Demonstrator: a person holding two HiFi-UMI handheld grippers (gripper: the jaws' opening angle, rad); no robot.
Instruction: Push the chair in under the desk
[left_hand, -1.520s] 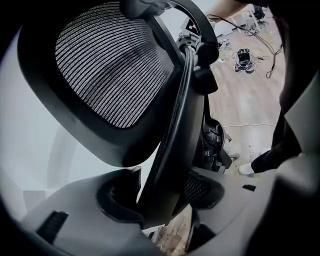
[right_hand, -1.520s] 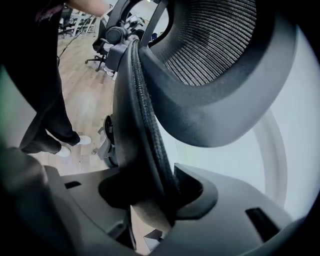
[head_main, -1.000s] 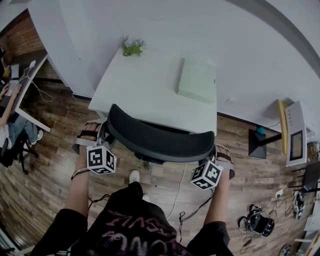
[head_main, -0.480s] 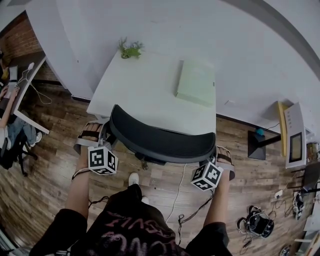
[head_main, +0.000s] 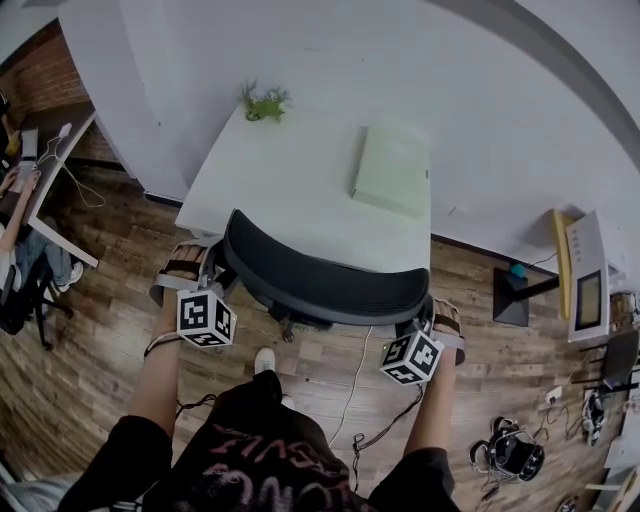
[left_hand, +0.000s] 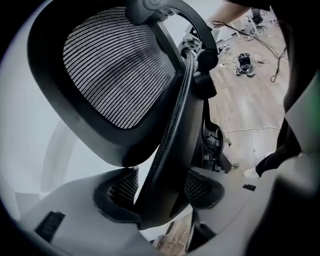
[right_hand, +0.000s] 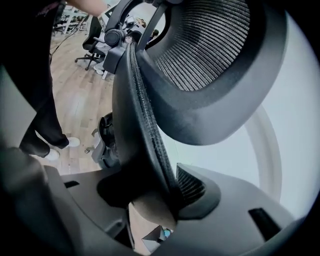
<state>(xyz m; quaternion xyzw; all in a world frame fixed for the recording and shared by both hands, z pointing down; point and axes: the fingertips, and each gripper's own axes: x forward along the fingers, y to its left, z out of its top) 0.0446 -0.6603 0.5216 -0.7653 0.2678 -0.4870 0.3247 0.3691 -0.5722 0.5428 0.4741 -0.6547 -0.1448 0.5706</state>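
The black mesh chair back (head_main: 320, 280) stands at the near edge of the white desk (head_main: 290, 190), its seat hidden below. My left gripper (head_main: 205, 272) is shut on the back's left edge; in the left gripper view both pads press the chair back's rim (left_hand: 170, 130) at the left gripper (left_hand: 160, 192). My right gripper (head_main: 436, 318) is at the back's right edge. Its jaws are opening, and the chair back's rim (right_hand: 145, 125) still stands between them at the right gripper (right_hand: 150, 200), leaning on one pad.
A pale green book (head_main: 392, 165) and a small plant (head_main: 262, 98) lie on the desk, which stands against a white wall. Cables (head_main: 360, 400) and shoes (head_main: 505, 452) lie on the wood floor. Another desk (head_main: 62, 170) stands at the left, a low cabinet (head_main: 590, 275) at the right.
The right gripper's marker cube has shifted slightly back toward me. The chair back and the left gripper have hardly moved.
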